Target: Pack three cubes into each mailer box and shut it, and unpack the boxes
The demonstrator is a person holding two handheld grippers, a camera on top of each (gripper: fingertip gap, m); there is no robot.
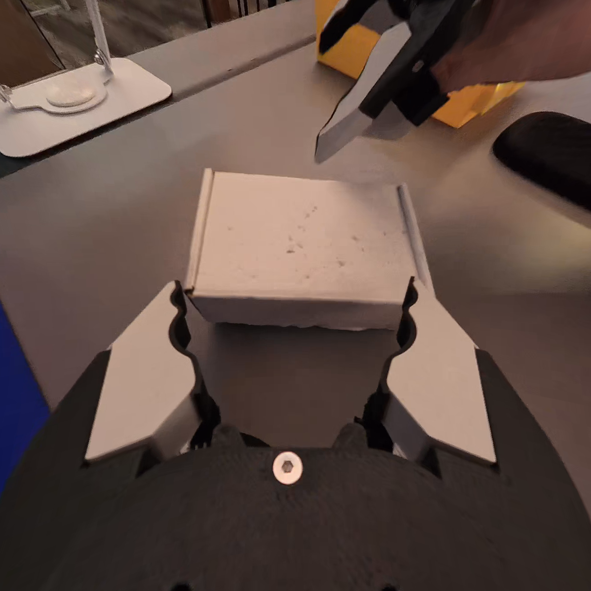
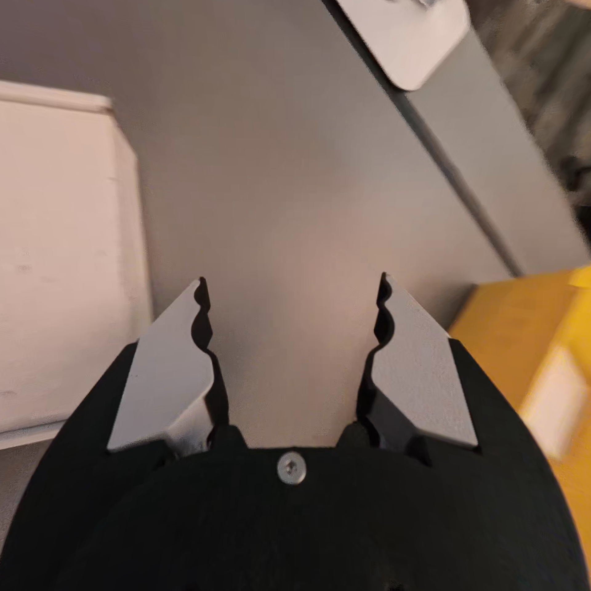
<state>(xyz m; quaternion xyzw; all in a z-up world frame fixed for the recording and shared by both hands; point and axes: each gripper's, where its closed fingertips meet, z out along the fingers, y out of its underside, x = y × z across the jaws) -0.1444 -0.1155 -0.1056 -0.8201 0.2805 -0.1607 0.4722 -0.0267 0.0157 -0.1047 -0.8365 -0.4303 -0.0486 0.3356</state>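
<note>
My left gripper (image 1: 294, 287) gapes empty at the shut white box (image 1: 300, 243): light, crushable cardboard, best pinched gently across its side walls.

A white mailer box (image 1: 300, 243), its closed lid flecked with small grey marks, sits on a plain grey table (image 1: 128, 224). A yellow box (image 1: 348, 48) stands behind. The left gripper (image 1: 294, 287) and the right gripper (image 2: 292, 278) pair matte black bodies with pale silver-grey fingers (image 1: 144, 367). A white stand base (image 1: 80, 105) and a black pad (image 1: 550, 153) complete the palette.
</note>
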